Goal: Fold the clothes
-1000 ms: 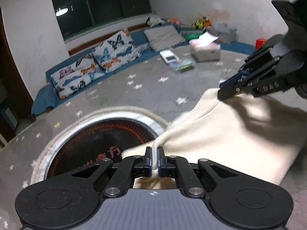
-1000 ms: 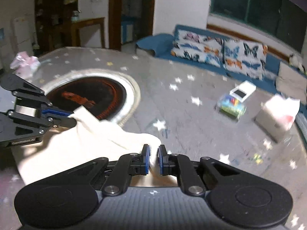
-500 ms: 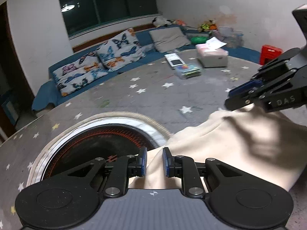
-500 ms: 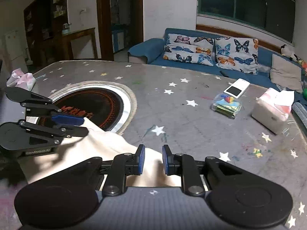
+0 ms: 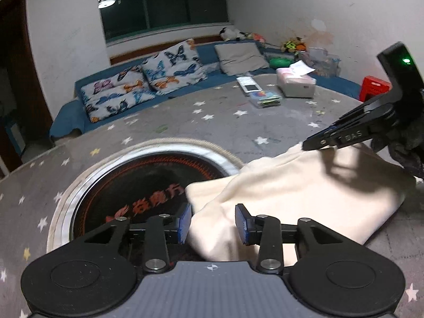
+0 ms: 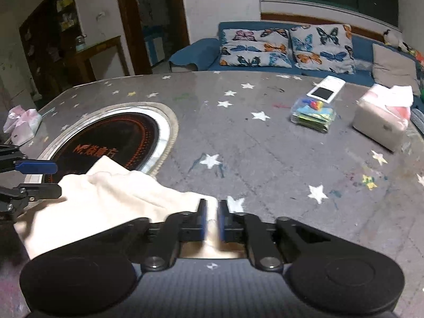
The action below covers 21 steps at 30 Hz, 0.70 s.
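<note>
Far left on my desk, a pink bag is lying near the edge. Beside it the round black hotplate is sitting flush in the star-patterned top. My left gripper is opening its jaws; the cream garment is lying between the pads, no longer pinched. The cloth is spreading rightward, one corner overlapping the hotplate rim. My right gripper is clenching the garment's far edge. Further right, a tissue box is standing well apart.
</note>
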Tool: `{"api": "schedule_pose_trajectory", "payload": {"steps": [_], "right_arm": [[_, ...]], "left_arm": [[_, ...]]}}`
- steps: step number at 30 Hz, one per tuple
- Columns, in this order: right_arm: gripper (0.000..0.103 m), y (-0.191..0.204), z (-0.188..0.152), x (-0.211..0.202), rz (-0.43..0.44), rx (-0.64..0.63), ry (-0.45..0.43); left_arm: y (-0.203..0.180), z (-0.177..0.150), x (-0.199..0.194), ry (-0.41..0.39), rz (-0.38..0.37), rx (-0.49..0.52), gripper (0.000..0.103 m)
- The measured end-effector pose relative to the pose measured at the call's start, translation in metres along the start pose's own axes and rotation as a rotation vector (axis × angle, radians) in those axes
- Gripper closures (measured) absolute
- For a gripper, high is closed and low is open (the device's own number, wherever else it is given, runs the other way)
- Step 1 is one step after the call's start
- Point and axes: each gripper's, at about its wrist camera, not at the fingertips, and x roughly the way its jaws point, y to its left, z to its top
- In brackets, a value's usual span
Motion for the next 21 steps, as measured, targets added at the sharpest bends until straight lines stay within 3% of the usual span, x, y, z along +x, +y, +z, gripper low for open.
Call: {"api": "schedule_pose_trajectory", "payload": {"steps": [6, 8, 9, 11, 13, 15, 17, 21], "right_arm": [[0.103, 0.011, 0.004, -0.024, -0.132, -0.056, -0.117], [0.103, 0.006, 0.005, -0.027, -0.160, -0.042, -0.117], [0.103, 0.003, 0.004, -0.026, -0.155, -0.033, -0.106], [0.102, -0.002, 0.003, -0.023, -0.143, -0.015, -0.085], [0.098, 0.001, 0.003, -0.025, -0.118, -0.029, -0.086], [0.094, 0.006, 0.006, -0.025, -0.097, -0.043, -0.083], [0.082, 0.011, 0.008, -0.023, -0.085, -0.054, -0.078], [0.077, 0.004, 0.004, -0.017, -0.047, 0.013, -0.038]], "left_arm": [[0.010, -0.002, 0.013, 0.037, 0.004, -0.050, 0.065], [0.010, -0.003, 0.019, 0.052, -0.007, -0.051, 0.066], [0.010, -0.004, 0.021, 0.057, -0.008, -0.051, 0.071], [0.009, -0.005, 0.026, 0.065, -0.012, -0.056, 0.091], [0.008, -0.005, 0.026, 0.053, -0.003, -0.053, 0.096], [0.004, -0.001, 0.024, 0.029, 0.012, -0.037, 0.097], [0.002, 0.004, 0.022, 0.005, 0.023, -0.025, 0.097], [-0.002, 0.013, 0.023, -0.016, 0.012, -0.002, 0.097]]}}
